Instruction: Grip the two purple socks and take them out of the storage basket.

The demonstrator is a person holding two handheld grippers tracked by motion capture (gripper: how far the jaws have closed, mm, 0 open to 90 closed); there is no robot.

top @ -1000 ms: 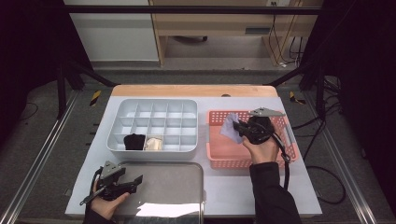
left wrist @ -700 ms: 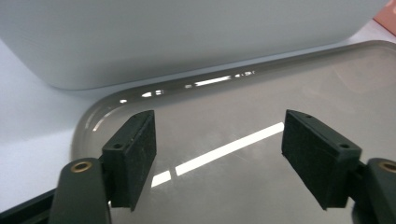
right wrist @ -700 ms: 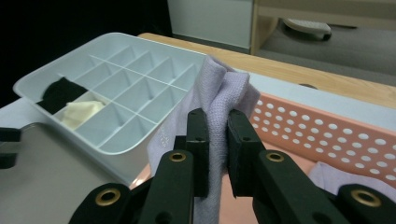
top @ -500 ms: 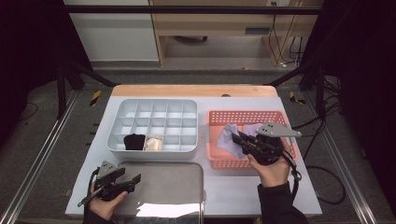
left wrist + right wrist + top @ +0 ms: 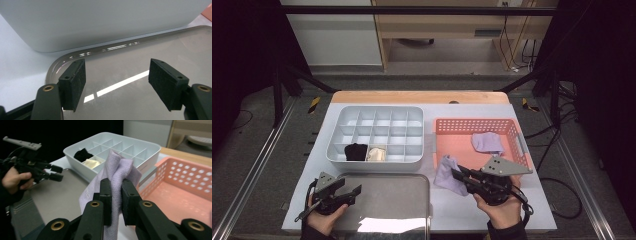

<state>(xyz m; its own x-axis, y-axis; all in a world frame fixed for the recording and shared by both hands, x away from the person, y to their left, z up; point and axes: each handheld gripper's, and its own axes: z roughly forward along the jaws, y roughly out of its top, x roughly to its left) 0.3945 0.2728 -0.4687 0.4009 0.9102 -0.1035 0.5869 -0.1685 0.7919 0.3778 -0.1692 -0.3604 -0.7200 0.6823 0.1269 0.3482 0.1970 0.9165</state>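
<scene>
R tongs clamped tight on soft lilac knit cloth, hanging limp off near-left corner of perforated pink basket w/ shiny steel tray just left & L tongs, nothing between them, jaws wide but just been closing, at tray's left edge.

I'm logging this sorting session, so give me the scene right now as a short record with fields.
Right gripper: fingers shut on a lilac knitted cloth, lifted just outside the pink perforated plastic basket.
Left gripper: fingers apart with nothing between them, having just closed a little, over the shiny metal tray.
Basket contents: a second lilac cloth.
White compartment box: a black item and a cream item in neighbouring front cells.
</scene>
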